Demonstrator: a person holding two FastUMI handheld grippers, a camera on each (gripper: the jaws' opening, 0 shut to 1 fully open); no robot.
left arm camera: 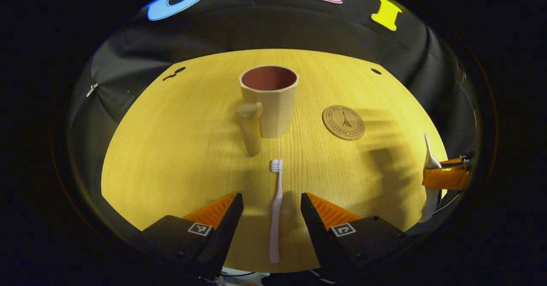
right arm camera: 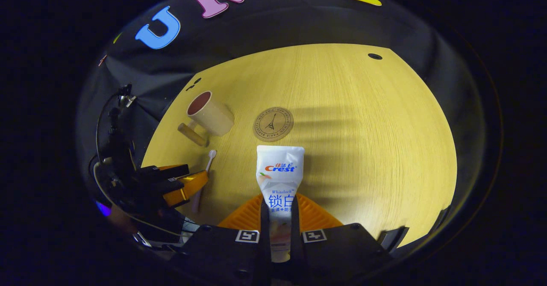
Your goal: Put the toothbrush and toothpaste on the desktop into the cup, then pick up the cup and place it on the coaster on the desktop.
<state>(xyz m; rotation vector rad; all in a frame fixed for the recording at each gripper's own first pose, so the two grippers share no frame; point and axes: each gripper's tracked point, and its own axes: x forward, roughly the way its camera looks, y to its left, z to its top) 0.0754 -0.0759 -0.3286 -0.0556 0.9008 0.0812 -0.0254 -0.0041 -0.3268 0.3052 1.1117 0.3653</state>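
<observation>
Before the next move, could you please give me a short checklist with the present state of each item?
1. Right gripper shut on the toothpaste: ok, tube is clamped between both fingers.
2. Left gripper open astride the toothbrush: ok, brush lies between the fingers, not gripped.
3. Cup upright, mouth open: ok, nothing seen inside.
4. Coaster free: ok, it lies bare beside the cup.
5. Toothbrush flat on the desktop: ok.
6. Left fingers low enough to grip: cannot tell.
</observation>
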